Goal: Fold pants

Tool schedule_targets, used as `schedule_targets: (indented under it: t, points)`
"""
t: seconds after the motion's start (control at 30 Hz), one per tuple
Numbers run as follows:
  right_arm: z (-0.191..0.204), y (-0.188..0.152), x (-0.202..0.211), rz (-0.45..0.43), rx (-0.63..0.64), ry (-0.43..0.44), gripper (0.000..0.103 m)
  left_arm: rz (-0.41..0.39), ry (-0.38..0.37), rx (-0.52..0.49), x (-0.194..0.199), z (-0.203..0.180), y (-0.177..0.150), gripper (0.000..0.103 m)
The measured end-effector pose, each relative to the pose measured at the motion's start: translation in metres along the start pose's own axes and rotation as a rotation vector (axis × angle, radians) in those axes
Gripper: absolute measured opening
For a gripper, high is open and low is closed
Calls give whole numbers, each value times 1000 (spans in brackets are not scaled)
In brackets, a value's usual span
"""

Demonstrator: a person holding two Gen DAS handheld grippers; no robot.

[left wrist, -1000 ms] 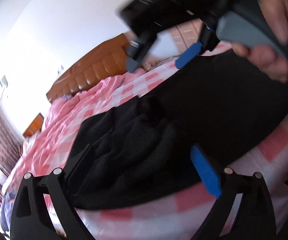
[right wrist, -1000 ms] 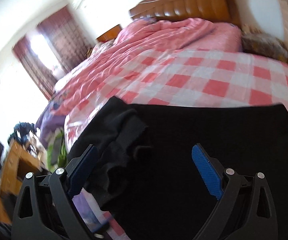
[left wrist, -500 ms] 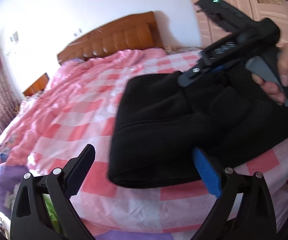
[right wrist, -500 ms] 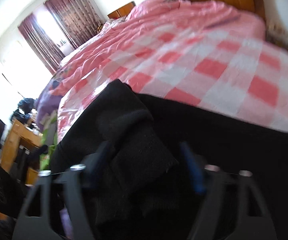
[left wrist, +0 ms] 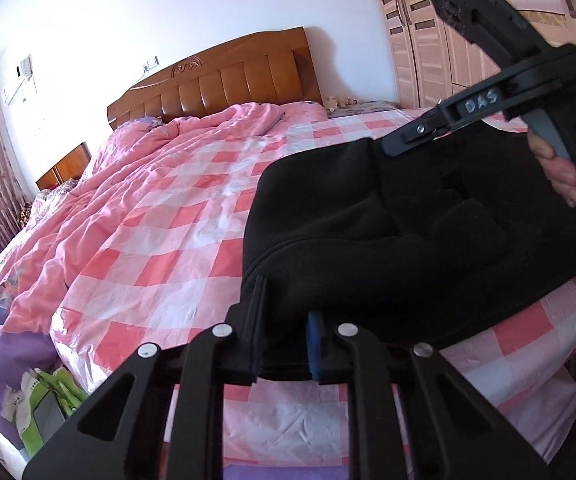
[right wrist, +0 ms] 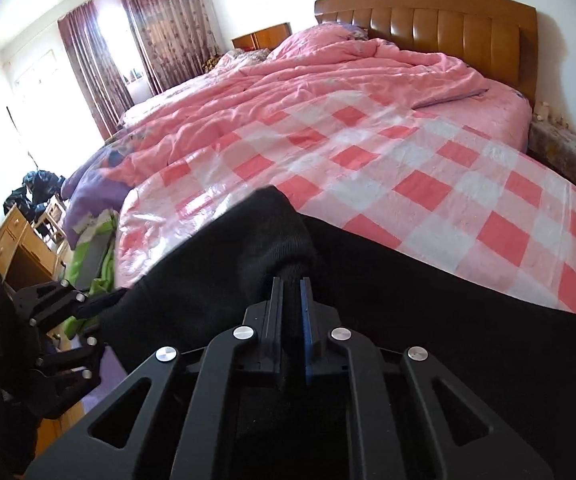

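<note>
1. Pants (left wrist: 407,240) lie near the foot of the bed (left wrist: 176,216), a black, already doubled bundle on the pink checked cover (right wrist: 427,184), close to the near edge.
2. Quilt (right wrist: 327,76) is bunched toward the headboard (right wrist: 427,16), well apart from the pants, so you have bare cover beyond the bundle to fold onto.
3. Your right gripper (right wrist: 291,304) is clamped on a raised bunch of black cloth at the bundle's far-side corner; the fabric stands up between the blue pads.
4. Your left gripper (left wrist: 284,344) is pinched on the near folded edge of the pants, cloth filling the gap between its fingers.
5. By my reading you are at the grasp that starts the next fold: both corners are taken, nothing is lifted over yet.
6. Next, you probably need to raise both corners together, keep the edge taut between your hands, and carry it across so the layers land square, not skewed.
</note>
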State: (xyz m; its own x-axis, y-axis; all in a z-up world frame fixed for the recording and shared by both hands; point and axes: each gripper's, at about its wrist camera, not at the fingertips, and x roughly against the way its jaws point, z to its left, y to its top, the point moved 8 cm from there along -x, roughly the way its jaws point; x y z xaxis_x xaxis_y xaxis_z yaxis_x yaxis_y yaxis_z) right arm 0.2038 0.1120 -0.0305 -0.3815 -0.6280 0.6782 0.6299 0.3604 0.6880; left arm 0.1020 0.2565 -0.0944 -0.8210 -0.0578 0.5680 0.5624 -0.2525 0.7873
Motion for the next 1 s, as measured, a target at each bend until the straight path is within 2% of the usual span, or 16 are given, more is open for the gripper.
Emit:
schedule_targets:
  t: [0.1, 0.17, 0.27, 0.33, 0.4, 0.43, 0.5, 0.53, 0.57, 0.6, 0.63, 0.73, 0.87, 1.0]
  points:
    - [1, 5, 27, -34, -34, 19, 9, -11, -3, -5, 8, 0, 1, 14]
    - [-6, 5, 39, -39, -60, 17, 9, -26, -30, 5, 18, -4, 0, 14]
    - [-25, -9, 31, 9, -93, -16, 9, -10, -20, -38, 14, -15, -2, 17]
    - [-34, -24, 10, 61, -92, -20, 9, 10, 7, -78, 6, -25, -4, 25]
    - [-39, -37, -8, 103, -79, -49, 10, 17, 7, -112, 2, -34, -6, 50]
    - [-41, -41, -13, 102, -86, -48, 12, 20, 0, -141, 1, -41, -7, 54]
    - [-43, -42, -12, 86, -94, -50, 21, 24, 17, -171, 0, -44, -9, 58]
    - [-45, -42, -11, 88, -101, -57, 34, 25, 20, -174, 0, -43, -10, 59]
    - [-46, -42, -8, 89, -112, -53, 51, 25, 14, -166, -1, -42, -10, 60]
    - [-47, -42, -5, 83, -125, -41, 63, 22, 2, -145, 0, -39, -10, 60]
    - [-48, -41, 3, 63, -140, -35, 83, 17, -10, -129, 1, -37, -9, 60]
    - [-45, -48, 23, 38, -168, 13, 85, 4, -28, -83, 5, -31, -7, 60]
    - [-36, -84, 32, 106, -241, 82, 85, 0, -36, -52, 4, -28, -8, 61]
    - [-16, -120, 46, 138, -276, 136, 84, -8, -40, -37, 5, -27, -8, 63]
